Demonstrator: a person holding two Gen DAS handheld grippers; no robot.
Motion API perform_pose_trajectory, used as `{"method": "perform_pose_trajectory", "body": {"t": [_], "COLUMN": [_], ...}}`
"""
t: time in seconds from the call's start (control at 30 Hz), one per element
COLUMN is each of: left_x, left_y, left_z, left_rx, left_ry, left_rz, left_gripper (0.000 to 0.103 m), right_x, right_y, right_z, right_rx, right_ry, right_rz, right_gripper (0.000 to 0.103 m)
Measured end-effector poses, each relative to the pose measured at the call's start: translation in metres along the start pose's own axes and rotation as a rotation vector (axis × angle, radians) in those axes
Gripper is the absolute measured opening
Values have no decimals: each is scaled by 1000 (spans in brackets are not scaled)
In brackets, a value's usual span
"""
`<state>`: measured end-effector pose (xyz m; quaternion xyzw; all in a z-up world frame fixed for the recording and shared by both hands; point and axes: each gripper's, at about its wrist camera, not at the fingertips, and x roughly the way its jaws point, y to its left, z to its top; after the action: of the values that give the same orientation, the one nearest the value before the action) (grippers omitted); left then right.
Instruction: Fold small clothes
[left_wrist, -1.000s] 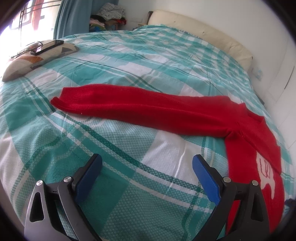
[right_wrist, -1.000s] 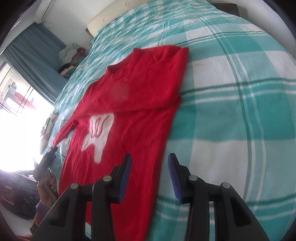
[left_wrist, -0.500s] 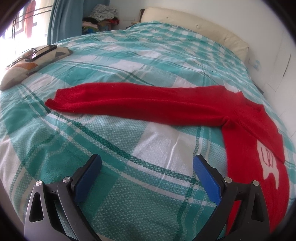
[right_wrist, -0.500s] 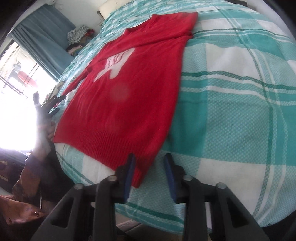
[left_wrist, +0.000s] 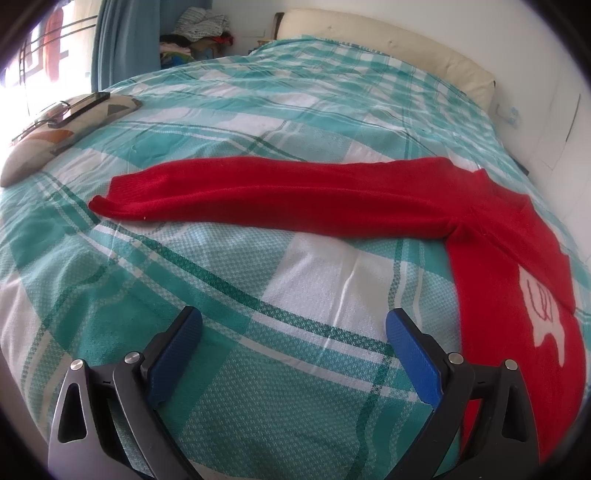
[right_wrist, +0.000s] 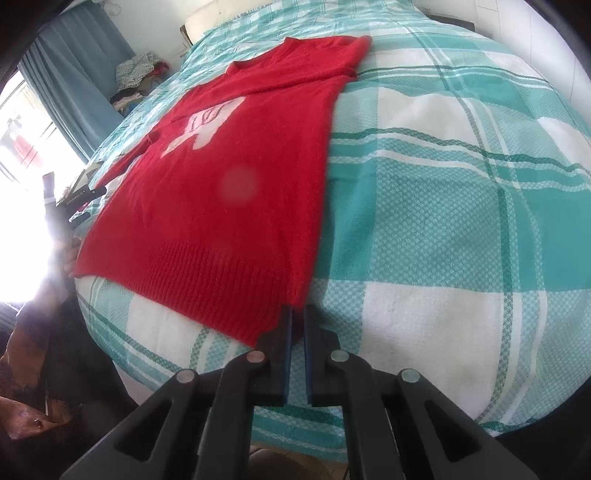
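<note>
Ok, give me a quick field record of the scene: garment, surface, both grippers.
garment: red knit sweater with white chest motif, lying flat
sleeve: one long sleeve stretched out sideways, unfolded
surface: teal and white checked bedspread
left gripper: jaws wide apart, over bare bedspread, short of the sleeve
right gripper: jaws nearly closed at the sweater's ribbed hem corner; grip on the cloth not clear

Premises: a domestic bedroom. Evidence: a bed (left_wrist: 295, 122) covered in a teal-and-white checked spread, a cream headboard (left_wrist: 388, 44) against a white wall, blue curtains (left_wrist: 125, 37) beside a bright window, a patterned cushion (left_wrist: 66, 125), and a heap of clothing (left_wrist: 195, 33) in the corner.
</note>
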<state>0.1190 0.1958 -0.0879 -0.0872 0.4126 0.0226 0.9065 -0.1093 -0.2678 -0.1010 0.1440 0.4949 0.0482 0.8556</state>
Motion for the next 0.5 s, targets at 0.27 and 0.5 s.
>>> {"method": "perform_pose_trajectory", "body": {"t": [0.27, 0.5], "left_x": [-10, -56], "left_y": [-9, 18], "left_z": [1, 69], "left_rx": [41, 8], "left_ry": [36, -36], "left_rz": [-70, -177], "left_gripper": [100, 100], "right_x": [-50, -64], "right_y": [1, -2], "right_z": [-7, -4], "right_rx": [-27, -2], "right_ry": [-290, -425], "right_rz": [-184, -158], "right_gripper": [54, 58]}}
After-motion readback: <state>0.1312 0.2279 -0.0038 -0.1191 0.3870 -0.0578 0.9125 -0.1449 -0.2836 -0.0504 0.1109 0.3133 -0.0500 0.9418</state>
